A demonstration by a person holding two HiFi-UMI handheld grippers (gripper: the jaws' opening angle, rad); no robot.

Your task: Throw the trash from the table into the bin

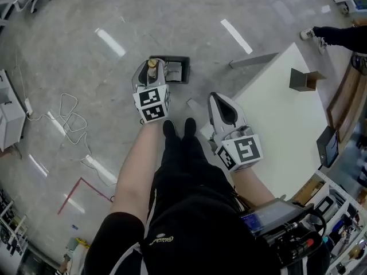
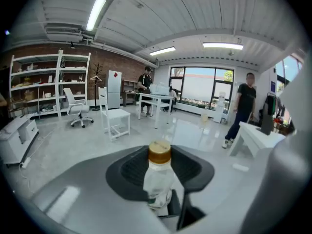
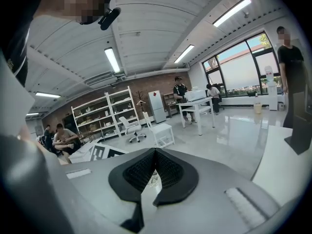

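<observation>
In the head view, a dark square bin (image 1: 176,70) stands on the grey floor ahead of my feet. My left gripper (image 1: 151,76) hangs over the bin's left edge. It is shut on a clear plastic bottle (image 2: 158,179) with a gold cap (image 1: 152,63), and the cap sticks out past the pads. My right gripper (image 1: 222,112) is lower and to the right, beside the white table (image 1: 275,113). Its jaws meet at the tips (image 3: 155,152), and a small pale crumpled scrap (image 3: 152,178) shows between the pads. The bin is hidden in both gripper views.
A brown open box (image 1: 304,80) stands on the table's far end. A bystander's legs (image 1: 338,36) are beyond the table. White cables (image 1: 69,116) and red floor tape (image 1: 80,191) lie to the left. My shoes (image 1: 179,128) are just short of the bin.
</observation>
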